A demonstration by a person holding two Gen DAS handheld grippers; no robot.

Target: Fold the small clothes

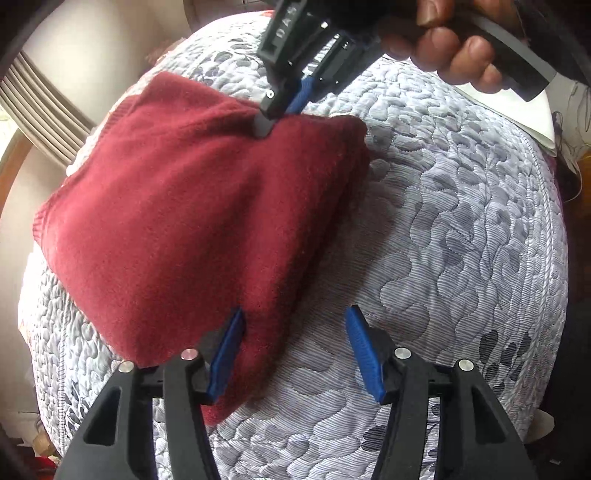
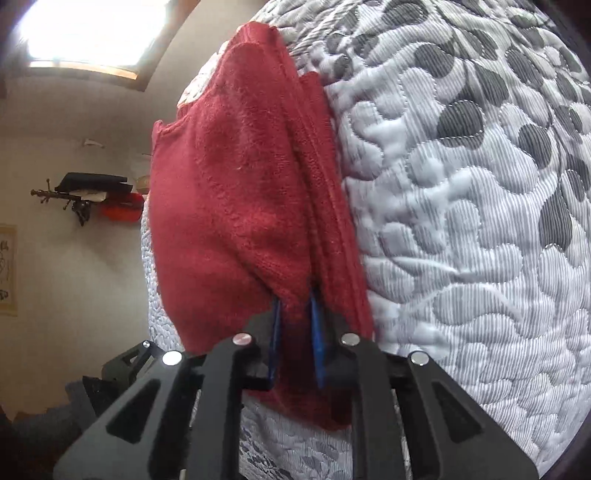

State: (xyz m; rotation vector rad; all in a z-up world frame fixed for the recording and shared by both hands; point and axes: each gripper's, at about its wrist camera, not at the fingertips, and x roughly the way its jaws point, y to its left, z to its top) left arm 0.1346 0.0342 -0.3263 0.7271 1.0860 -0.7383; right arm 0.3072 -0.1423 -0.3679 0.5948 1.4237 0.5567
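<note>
A dark red knitted garment (image 1: 192, 206) lies folded on a grey-and-white quilted bed cover (image 1: 461, 229). In the left wrist view my left gripper (image 1: 295, 350) stands open at the garment's near corner. Its left blue pad (image 1: 229, 354) rests over the red fabric and the right pad (image 1: 364, 354) is over bare quilt. My right gripper (image 1: 271, 118) comes down from the top onto the garment's far edge. In the right wrist view the right gripper (image 2: 295, 332) is shut on a fold of the red garment (image 2: 236, 192), with fabric pinched between its blue pads.
A hand (image 1: 454, 48) holds the right gripper's handle at the top right. A white flat item (image 1: 539, 122) lies at the bed's far right edge. A wall shelf (image 2: 92, 188) and a bright window (image 2: 92, 33) lie beyond the bed's left side.
</note>
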